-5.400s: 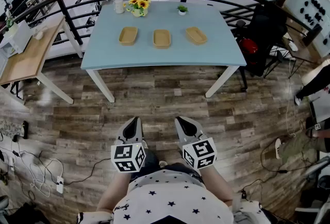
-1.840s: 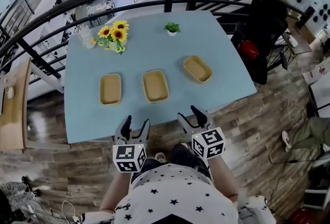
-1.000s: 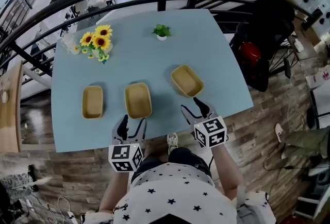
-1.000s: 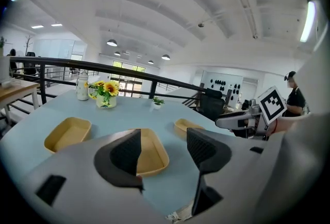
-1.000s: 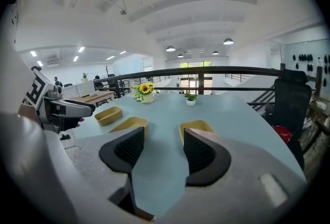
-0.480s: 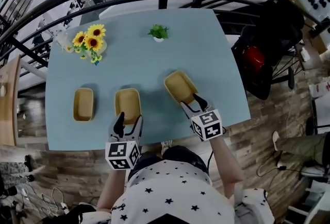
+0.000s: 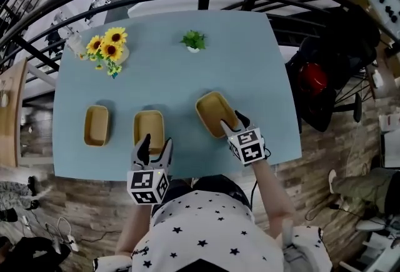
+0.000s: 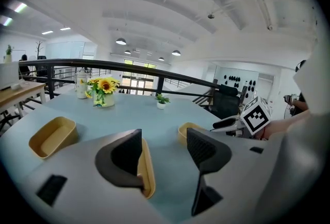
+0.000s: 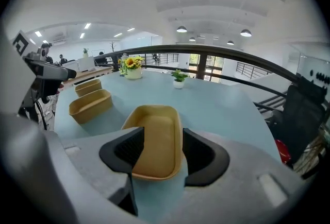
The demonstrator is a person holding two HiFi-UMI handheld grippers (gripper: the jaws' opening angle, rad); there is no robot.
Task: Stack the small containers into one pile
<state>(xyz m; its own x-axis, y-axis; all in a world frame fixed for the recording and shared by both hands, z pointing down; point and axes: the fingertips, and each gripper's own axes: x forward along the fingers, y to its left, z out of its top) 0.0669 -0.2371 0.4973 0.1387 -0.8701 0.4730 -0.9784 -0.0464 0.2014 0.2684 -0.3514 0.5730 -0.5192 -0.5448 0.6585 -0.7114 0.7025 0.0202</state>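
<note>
Three small tan containers sit in a row on the near half of the pale blue table [image 7: 250, 52], all apart from one another and none stacked. The right gripper [image 7: 232, 122] is over the near right end of the right container [image 7: 212, 111]. In the right gripper view its jaws are spread, with that container's near end lying between them and one jaw at each long side; I cannot tell whether they touch the rim. The left gripper [image 7: 156, 144] hovers just near of the middle container [image 7: 149, 129]. Its jaws stand wide apart with only bare tabletop between them, and the container's right rim shows beside its left jaw. The left container [image 7: 97, 125] lies alone further left. A vase of sunflowers [image 7: 107, 45] and a small potted plant [image 7: 192, 40] stand at the far side of the table
</note>
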